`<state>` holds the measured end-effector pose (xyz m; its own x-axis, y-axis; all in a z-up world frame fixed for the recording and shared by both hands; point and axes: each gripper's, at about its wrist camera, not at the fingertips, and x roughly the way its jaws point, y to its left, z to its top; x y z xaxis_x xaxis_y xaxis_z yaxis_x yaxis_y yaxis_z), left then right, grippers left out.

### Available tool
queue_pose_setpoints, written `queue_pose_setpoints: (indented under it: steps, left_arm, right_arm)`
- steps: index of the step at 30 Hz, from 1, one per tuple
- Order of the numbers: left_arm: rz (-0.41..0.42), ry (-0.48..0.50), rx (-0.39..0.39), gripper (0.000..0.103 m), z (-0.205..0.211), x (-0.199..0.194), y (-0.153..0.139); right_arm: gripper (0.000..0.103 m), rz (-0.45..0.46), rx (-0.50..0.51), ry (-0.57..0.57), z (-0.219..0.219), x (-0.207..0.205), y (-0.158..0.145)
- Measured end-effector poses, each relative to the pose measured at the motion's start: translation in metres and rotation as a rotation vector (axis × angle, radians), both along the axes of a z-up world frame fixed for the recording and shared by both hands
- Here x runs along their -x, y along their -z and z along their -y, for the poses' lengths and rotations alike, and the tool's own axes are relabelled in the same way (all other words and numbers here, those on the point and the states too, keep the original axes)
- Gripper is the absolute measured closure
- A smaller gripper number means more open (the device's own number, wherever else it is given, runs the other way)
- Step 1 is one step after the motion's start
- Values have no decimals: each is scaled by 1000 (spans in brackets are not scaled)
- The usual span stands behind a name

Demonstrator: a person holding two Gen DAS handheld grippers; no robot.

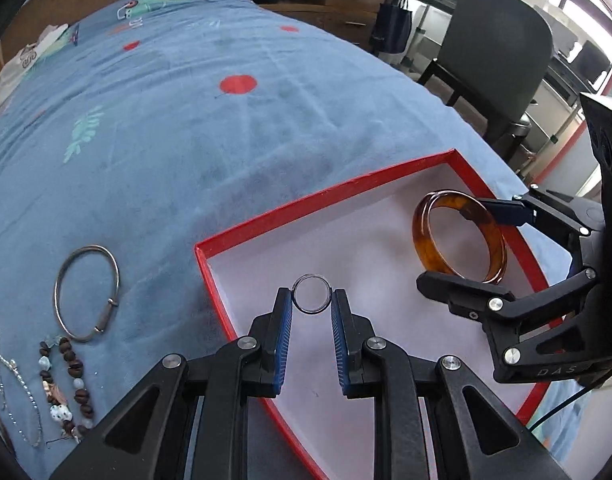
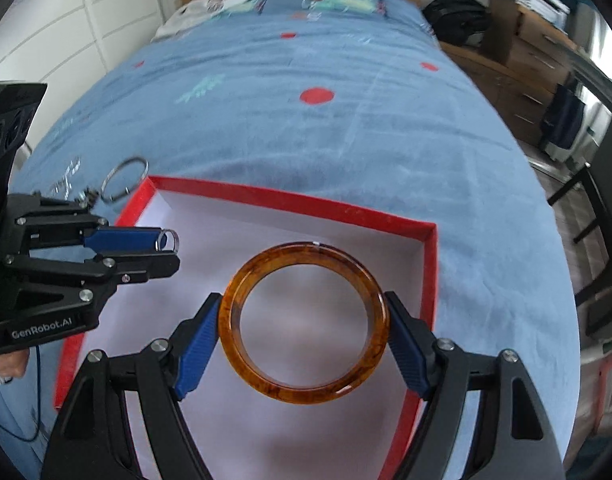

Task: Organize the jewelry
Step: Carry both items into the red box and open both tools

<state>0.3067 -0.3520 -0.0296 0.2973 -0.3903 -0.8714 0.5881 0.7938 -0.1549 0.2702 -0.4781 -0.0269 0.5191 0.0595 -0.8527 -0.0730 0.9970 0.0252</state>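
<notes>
Both grippers are hanging over the red box, which is sitting on the blue bedspread near its right edge. The left gripper is pinching a small silver ring between nearly closed pads, over the box's near-left part. The right gripper is standing wide, its pads pressing on either side of an amber bangle toward the box's far-right corner. This looks like the placing step (both pieces are seemingly just above the white floor). The next move is calling for lowering each piece and easing the jaws apart so the ring and bangle are not rolling. A silver bracelet, a bead string and a thin chain are waiting by the bedspread's left edge.
</notes>
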Motion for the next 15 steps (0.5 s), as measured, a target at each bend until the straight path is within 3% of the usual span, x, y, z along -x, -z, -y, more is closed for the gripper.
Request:
queue_pose_setpoints:
  steps: [5,9,15]
  left_arm:
    - [2,-17,5,83,1,0,3]
    - [24,-16,-35,82,6,1,6]
    - [25,-12,-54,82,10,-2,8]
  right_arm:
    - [26,-45,65,-27,-6,-6,10]
    - [25,-66,128,-52,-12,-6,14]
    - [24,-85,144,-82,-14,-5,13]
